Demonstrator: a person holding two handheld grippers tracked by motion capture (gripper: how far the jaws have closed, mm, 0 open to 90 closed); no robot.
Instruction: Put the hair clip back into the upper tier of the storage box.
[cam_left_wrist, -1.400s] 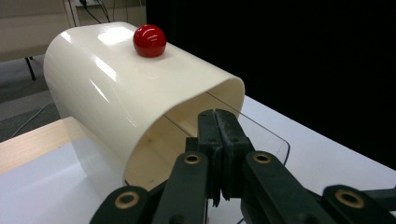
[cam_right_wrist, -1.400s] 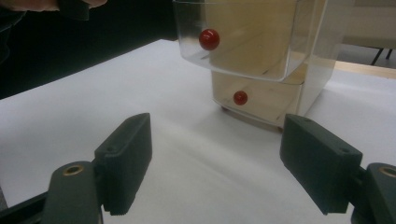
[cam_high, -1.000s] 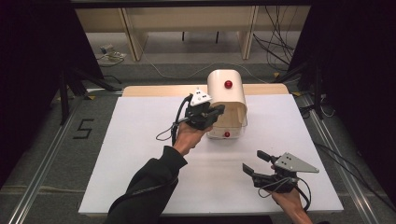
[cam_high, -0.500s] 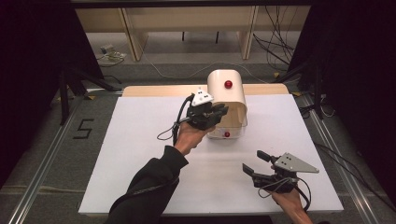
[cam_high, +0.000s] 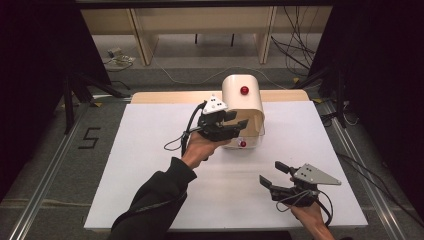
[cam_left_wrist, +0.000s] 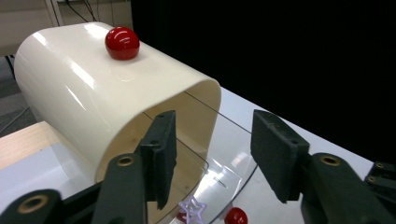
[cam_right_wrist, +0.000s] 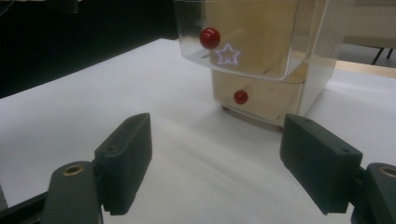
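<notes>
A cream, round-topped box (cam_high: 235, 97) with a red knob on top (cam_high: 244, 90) stands at the back middle of the white table (cam_high: 150, 150). Its clear curved door (cam_left_wrist: 224, 172) carries a red knob (cam_left_wrist: 236, 216) and a star sticker (cam_left_wrist: 192, 208). Below it is a drawer with another red knob (cam_right_wrist: 241, 96). My left gripper (cam_high: 237, 120) hangs at the box's front, just above the door. Its jaws have just been opening and stand apart with nothing between them (cam_left_wrist: 212, 144). My right gripper (cam_high: 271, 173) rests low at the front right, open and empty (cam_right_wrist: 215, 149), facing the box.
A wooden strip (cam_high: 165, 96) borders the table's far edge. Metal rails (cam_high: 40, 200) run along both sides, and the floor on the left bears a "5" mark (cam_high: 90, 138). Cables (cam_high: 295, 55) and shelf legs stand beyond the table. Bare white surface lies in front of the box.
The left gripper's jaws have spread apart from shut at the box's front. The left hand shifted only slightly. The right gripper has stayed where it was.
</notes>
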